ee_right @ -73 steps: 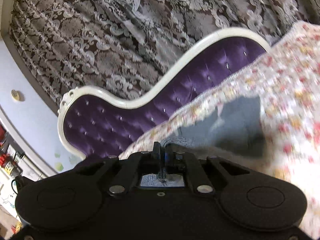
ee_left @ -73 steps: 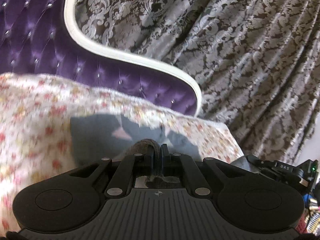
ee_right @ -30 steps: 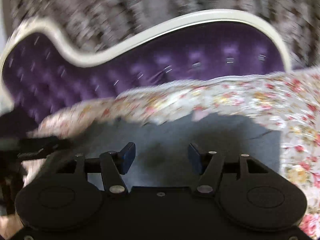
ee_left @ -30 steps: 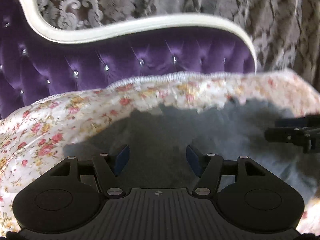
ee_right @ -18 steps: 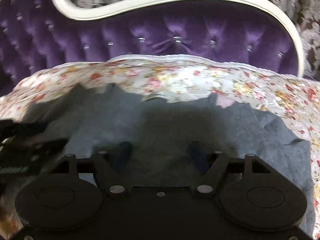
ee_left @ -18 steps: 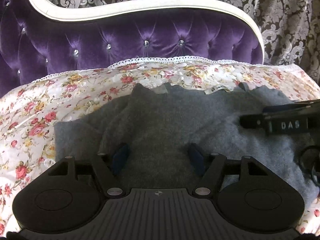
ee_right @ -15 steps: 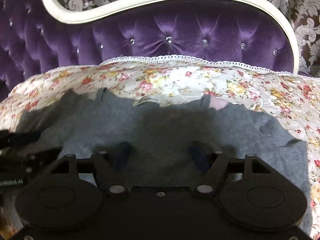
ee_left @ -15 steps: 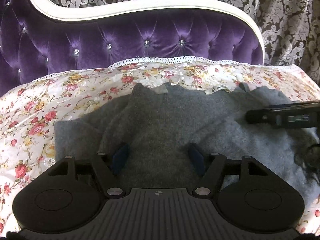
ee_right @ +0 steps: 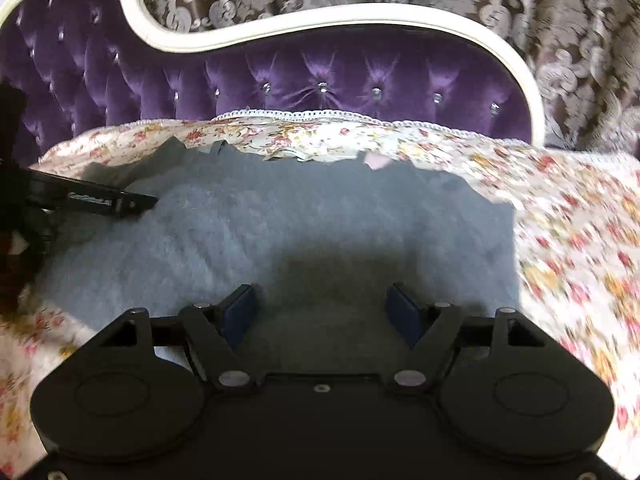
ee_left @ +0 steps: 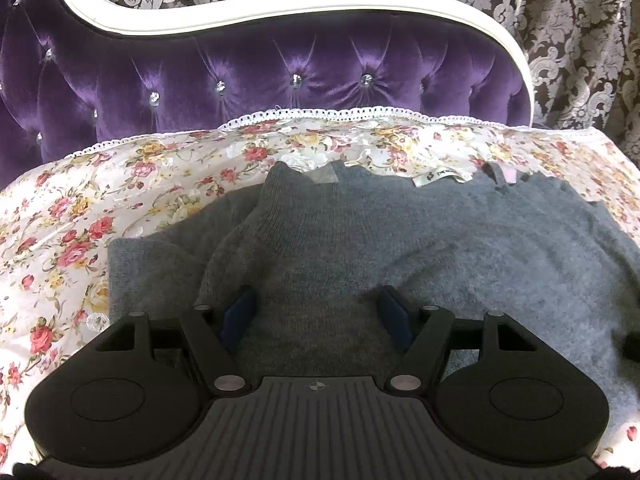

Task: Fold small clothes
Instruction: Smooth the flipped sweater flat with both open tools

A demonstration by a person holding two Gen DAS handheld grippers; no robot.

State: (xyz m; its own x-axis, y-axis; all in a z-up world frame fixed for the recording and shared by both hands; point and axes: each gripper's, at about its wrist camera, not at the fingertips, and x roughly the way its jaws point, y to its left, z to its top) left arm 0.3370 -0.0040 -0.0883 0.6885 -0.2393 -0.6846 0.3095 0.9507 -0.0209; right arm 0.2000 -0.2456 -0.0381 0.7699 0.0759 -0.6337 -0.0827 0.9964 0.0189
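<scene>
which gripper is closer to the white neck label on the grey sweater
Left, by a narrow margin. The white label sits just right of the left gripper; from the right gripper it lies blurred, ahead and slightly left.

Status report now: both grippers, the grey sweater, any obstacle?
Left gripper open, empty, over the grey sweater. Right gripper open, empty, over it too. Sweater spread on the floral cover, one sleeve folded in. No obstacle seen.

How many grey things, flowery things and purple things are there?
Grey: 1, the sweater
Flowery: 1, the bedspread
Purple: 1, the headboard
Total: 3
</scene>
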